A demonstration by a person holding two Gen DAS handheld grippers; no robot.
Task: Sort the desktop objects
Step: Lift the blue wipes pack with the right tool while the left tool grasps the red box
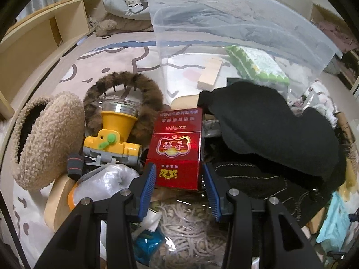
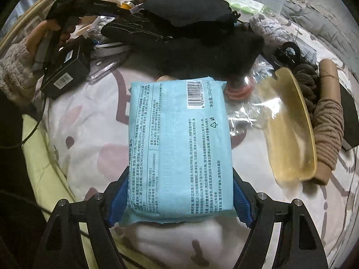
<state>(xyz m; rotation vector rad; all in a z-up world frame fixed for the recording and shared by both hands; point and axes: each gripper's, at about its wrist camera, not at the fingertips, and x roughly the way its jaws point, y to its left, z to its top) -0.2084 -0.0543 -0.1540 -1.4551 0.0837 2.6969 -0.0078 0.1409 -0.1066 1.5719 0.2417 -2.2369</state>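
- The left gripper (image 1: 178, 179) is clenched on a red shiny cardboard box with gold letters (image 1: 178, 148); its two blue pads press the box's near end from both sides; the box's long side runs straight away from the gripper, so most of the box sticks out in front.
- The box sits over a messy pile; a yellow plastic head lamp with a green knob (image 1: 112, 134) is just beside it on the gripper's left; a black soft cloth (image 1: 269, 130) is just beside it on the right.
- A clear plastic bag (image 1: 235, 22) hangs open far in front of the left gripper and a bit to the right; I think the box may go there, but I cannot be sure.
- The right gripper (image 2: 178, 197) is grasping a light blue soft pack of wet wipes with a barcode (image 2: 179, 139); the blue pads squeeze its near end from both sides; its long side also points straight ahead.
- The pack is held above a white and pink cartoon blanket (image 2: 101, 112); a see-through yellow plastic tray (image 2: 291, 130) lies to the gripper's right.
- Each hand already has its own thing; the left one looks nearer to the bag.
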